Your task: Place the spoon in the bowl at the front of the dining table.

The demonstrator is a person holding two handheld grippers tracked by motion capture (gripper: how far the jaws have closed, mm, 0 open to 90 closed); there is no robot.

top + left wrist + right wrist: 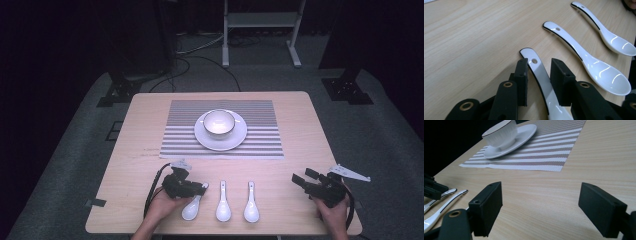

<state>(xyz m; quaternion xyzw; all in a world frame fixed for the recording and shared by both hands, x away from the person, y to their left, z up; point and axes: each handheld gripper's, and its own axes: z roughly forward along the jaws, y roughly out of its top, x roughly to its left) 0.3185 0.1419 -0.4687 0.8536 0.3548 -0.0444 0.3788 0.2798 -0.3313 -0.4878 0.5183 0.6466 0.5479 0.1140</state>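
Spoon (pixel 541 75), the leftmost of three white ones near the worktop's (pixel 150 125) front edge, lies flat with its handle between the jaws of the left claw (pixel 539 68); a gap is seen on both sides, so nothing is clamped yet. The jaws should be centred on the handle, kept low, then closed squarely. The right claw (pixel 540 202) is held wide apart over bare wood, holding nothing.

The held spoon (pixel 541 82) has its bowl cut off below, perhaps just touching the jaws.
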